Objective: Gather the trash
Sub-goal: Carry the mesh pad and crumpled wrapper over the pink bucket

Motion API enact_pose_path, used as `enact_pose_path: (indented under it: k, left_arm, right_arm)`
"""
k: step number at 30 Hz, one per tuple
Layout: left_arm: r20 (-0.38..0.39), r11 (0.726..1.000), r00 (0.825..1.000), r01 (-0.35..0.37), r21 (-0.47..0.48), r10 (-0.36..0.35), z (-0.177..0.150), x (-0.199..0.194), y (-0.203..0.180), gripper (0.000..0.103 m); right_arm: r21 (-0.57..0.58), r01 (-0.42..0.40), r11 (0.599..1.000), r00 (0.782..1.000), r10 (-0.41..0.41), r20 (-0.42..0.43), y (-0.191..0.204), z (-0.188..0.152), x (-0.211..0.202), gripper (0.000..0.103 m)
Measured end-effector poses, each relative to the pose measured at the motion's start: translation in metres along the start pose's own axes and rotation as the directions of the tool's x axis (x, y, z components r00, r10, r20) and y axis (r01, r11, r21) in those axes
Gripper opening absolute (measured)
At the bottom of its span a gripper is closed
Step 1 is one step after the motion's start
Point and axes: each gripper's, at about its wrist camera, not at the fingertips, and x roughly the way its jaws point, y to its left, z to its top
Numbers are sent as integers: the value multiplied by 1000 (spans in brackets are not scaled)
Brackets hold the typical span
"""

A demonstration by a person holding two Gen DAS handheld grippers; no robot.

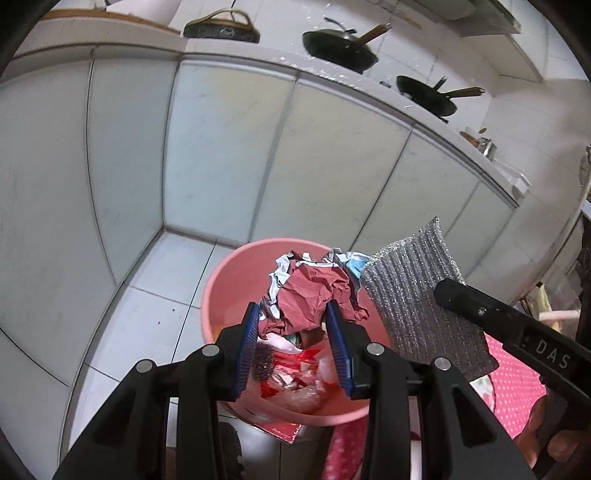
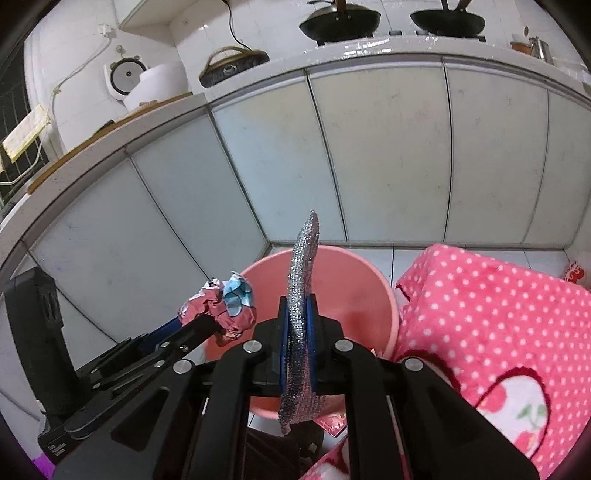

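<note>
Far left and rear: white cabinet doors (image 2: 373, 147) run under a counter (image 2: 332, 51) carrying two dark pans (image 2: 340, 22); none of this bears on the job.

Left gripper (image 1: 291, 332): its blue-padded jaws stand either side of a crumpled red paper wad (image 1: 314, 291), pressing its lower folds. The right wrist view confirms the wad (image 2: 221, 310) sits at the tips of that tool, clear of the floor. Judged clamped on the wad. It is held directly above the mouth of the pink bucket (image 1: 229, 273), which I take as the reason for the position: let go here and the wad falls inside.

Bucket contents: wrappers and scraps (image 1: 295, 384) already lie at the bottom, so collection appears well advanced. The bucket stands on the tiled floor (image 1: 155, 317), close against the cabinet corner.

Right gripper (image 2: 295, 332): jaws closed flat on a silver scouring pad (image 2: 301, 295), gripped near its lower half so the upper part stands up and curls. In the left wrist view the pad (image 1: 417, 295) hangs at the bucket's right rim, partly over the opening. A slight move inward would likely be needed before release, or it may catch the rim.

Far right: a pink polka-dot cloth (image 2: 498, 314) lies just beside the bucket, touching or nearly touching its wall; I cannot tell which.
</note>
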Motion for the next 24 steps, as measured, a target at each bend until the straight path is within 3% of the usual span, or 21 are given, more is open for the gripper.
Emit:
enact_pose_path:
  k: [14,24]
  left_arm:
    - [-85,999,996,-38,11,38,-4,47,4,36]
    - [-115,998,991,-62,18,64,-4,67,4,39]
  right_arm:
    - [36,38,999,997,-35,-73,-16,-4,50,9]
    - [63,30,998,998,-27,-58,-26,0,56,9]
